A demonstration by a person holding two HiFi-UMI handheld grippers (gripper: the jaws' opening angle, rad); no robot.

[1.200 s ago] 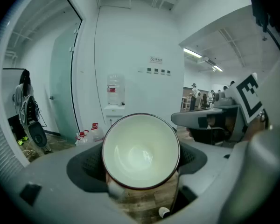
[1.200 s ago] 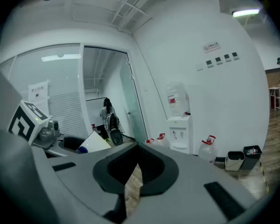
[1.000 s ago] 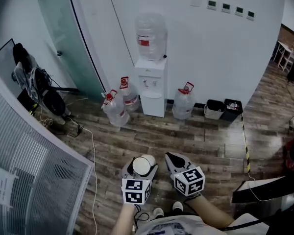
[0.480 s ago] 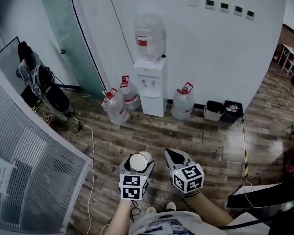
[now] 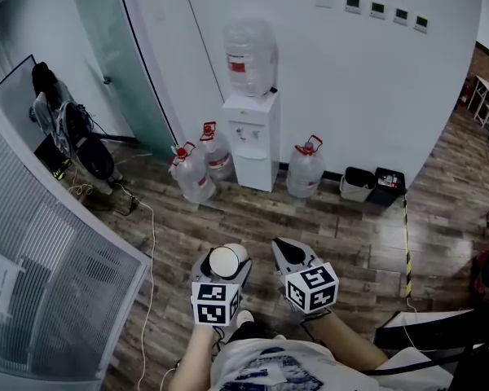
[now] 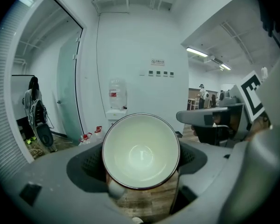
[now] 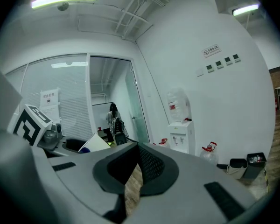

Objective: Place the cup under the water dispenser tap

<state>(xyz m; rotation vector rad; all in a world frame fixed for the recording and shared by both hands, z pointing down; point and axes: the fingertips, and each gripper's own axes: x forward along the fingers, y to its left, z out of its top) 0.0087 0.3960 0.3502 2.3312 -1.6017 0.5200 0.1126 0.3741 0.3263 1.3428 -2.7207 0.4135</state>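
The head view looks steeply down from above; both gripper views look level and forward, all three sharing the far-off water dispenser (image 5: 253,141).

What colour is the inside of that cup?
The cup is creamy white inside, dark-rimmed; clearest in the left gripper view.

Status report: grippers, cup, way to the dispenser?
Left gripper shut on cup. Right gripper shut, empty. Water dispenser ahead, not reached; no obstacle seen on floor.
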